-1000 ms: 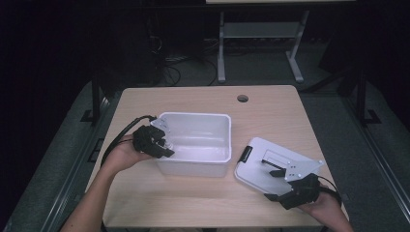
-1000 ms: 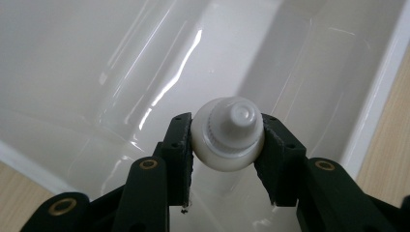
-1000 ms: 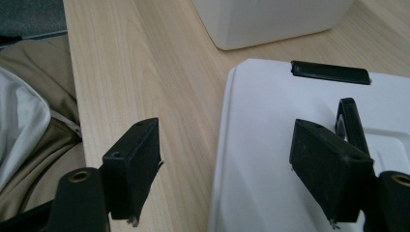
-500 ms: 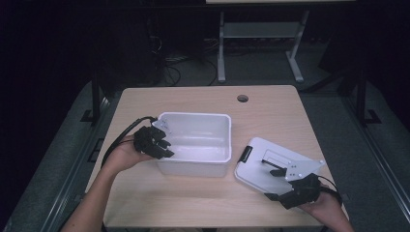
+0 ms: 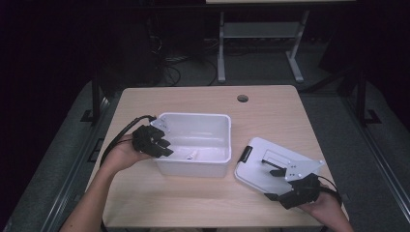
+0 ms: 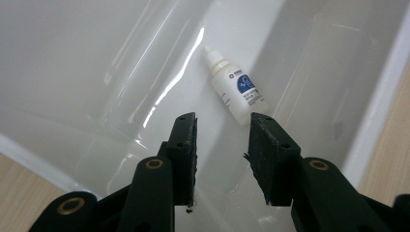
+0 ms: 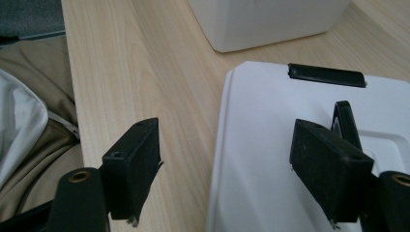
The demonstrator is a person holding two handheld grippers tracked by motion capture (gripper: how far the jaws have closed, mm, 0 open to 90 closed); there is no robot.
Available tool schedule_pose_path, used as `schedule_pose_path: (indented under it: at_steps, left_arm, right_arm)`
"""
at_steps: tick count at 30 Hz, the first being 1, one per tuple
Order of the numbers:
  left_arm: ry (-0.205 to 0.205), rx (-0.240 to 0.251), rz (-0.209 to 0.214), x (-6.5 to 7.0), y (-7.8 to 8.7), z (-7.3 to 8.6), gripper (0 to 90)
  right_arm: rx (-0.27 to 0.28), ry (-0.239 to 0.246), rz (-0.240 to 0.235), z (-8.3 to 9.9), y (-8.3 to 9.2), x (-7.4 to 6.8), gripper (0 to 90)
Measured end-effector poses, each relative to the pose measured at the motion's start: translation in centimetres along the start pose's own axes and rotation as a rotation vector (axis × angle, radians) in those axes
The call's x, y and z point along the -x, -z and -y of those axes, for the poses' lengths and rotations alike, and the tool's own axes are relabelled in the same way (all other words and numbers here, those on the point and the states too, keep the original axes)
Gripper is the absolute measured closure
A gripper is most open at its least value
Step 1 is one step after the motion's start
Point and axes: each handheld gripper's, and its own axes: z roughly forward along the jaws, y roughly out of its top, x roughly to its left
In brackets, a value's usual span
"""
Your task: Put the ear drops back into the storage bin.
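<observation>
**Left gripper** [image 6: 220, 121]: In the left gripper view the jaws stand apart with a narrow gap. Nothing sits between the pads. They point down into the white bin [image 6: 72, 58]. A small white dropper bottle [image 6: 237, 89] with a blue label lies on its side on the bin floor, just beyond the tip of the jaw on the right of the frame, cap toward the top of the frame. No contact between jaw and bottle is visible. In the high view this gripper sits at the bin's left wall, left of centre.

**Right gripper** [image 7: 227, 128]: In the right gripper view the jaws are spread wide and pinch nothing. The jaw on the left of the frame is over the bare desk [image 7: 145, 72]. The other is over the white lid [image 7: 270, 159], so the lid's edge runs between them. A black latch [image 7: 326, 76] sits at the lid's far edge. In the high view the lid lies flat on the desk at lower right, just beside the bin and not touching it.
</observation>
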Motion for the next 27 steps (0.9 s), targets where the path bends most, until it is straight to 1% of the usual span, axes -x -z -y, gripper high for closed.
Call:
schedule_pose_path:
  at_steps: [1, 2, 5, 10, 11, 12, 13, 16, 17, 18, 21, 27]
  left_arm:
    - [-0.008, 0.001, -0.001, 0.1, 0.2, -0.1, 63.0]
    - [-0.004, 0.005, 0.001, 0.2, 0.3, -0.2, 62.7]
    - [-0.02, -0.001, -0.008, 0.4, 0.8, -0.5, 61.7]
    - [-0.023, 0.009, -0.014, 0.7, 1.6, -0.6, 61.3]
    - [-0.025, 0.01, -0.015, 0.8, 1.9, -0.6, 61.0]
    - [-0.025, 0.01, -0.015, 0.8, 1.9, -0.6, 60.8]
    - [-0.03, 0.017, -0.018, 1.0, 2.4, -0.6, 60.8]
    - [-0.033, 0.026, -0.017, 1.2, 2.8, -0.7, 60.8]
    - [-0.037, 0.021, -0.017, 1.3, 2.9, -0.7, 60.8]
    - [-0.04, 0.023, -0.023, 1.5, 3.1, -0.7, 60.8]
    - [-0.044, 0.031, -0.021, 1.8, 3.7, -0.7, 60.7]
    - [-0.051, 0.04, -0.029, 2.4, 4.5, -0.3, 59.9]
  right_arm:
    - [0.0, -0.001, 0.0, 0.0, 0.0, 0.0, 25.8]
    - [0.0, -0.001, 0.0, 0.0, 0.0, 0.0, 25.8]
    - [-0.001, -0.002, 0.0, 0.0, 0.0, 0.0, 25.8]
    - [-0.001, -0.002, -0.001, 0.0, 0.0, 0.0, 25.8]
    - [-0.002, 0.0, 0.001, 0.0, 0.0, 0.0, 25.8]
    - [-0.002, 0.0, 0.001, 0.0, 0.0, 0.0, 25.8]
    - [-0.003, -0.006, 0.0, 0.0, 0.0, 0.0, 25.8]
    - [-0.002, 0.0, 0.002, 0.0, 0.0, 0.0, 25.8]
    - [-0.001, -0.001, 0.002, 0.0, 0.0, 0.0, 25.8]
    - [-0.001, -0.001, 0.002, 0.0, 0.0, 0.0, 25.8]
    - [0.002, 0.0, 0.005, 0.0, 0.1, 0.0, 25.8]
    - [0.001, -0.002, 0.007, -0.1, 0.1, 0.0, 25.8]
